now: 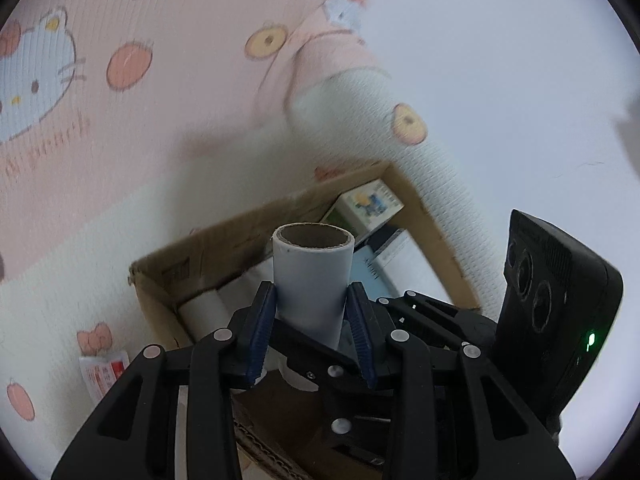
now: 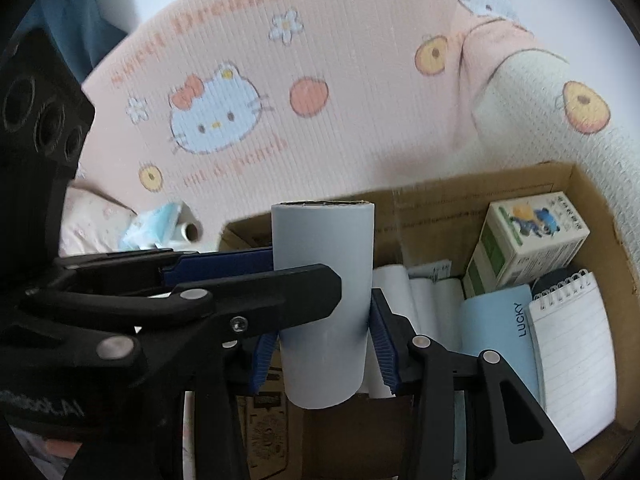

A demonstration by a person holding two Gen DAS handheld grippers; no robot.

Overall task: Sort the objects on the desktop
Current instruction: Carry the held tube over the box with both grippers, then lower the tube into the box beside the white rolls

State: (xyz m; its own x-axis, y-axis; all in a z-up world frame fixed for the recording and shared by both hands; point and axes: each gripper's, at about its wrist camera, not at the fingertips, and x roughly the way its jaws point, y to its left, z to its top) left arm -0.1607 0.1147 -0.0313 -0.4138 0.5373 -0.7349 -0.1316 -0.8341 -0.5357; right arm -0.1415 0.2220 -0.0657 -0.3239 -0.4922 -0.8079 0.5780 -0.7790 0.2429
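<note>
Left wrist view: left gripper (image 1: 312, 320) has its blue pads (image 1: 262, 332) pressed on both sides of a pale grey roll (image 1: 312, 280) with a brown core, held upright above the open cardboard box (image 1: 224, 248). More rolls lie in the box.

Right wrist view: right gripper (image 2: 326, 340) is also closed on the grey roll (image 2: 324, 300), with the left gripper (image 2: 224, 292) clamping it from the side. The box (image 2: 520, 188) holds a printed carton (image 2: 524, 240), a blue booklet (image 2: 496, 336) and a spiral notepad (image 2: 572, 360).
</note>
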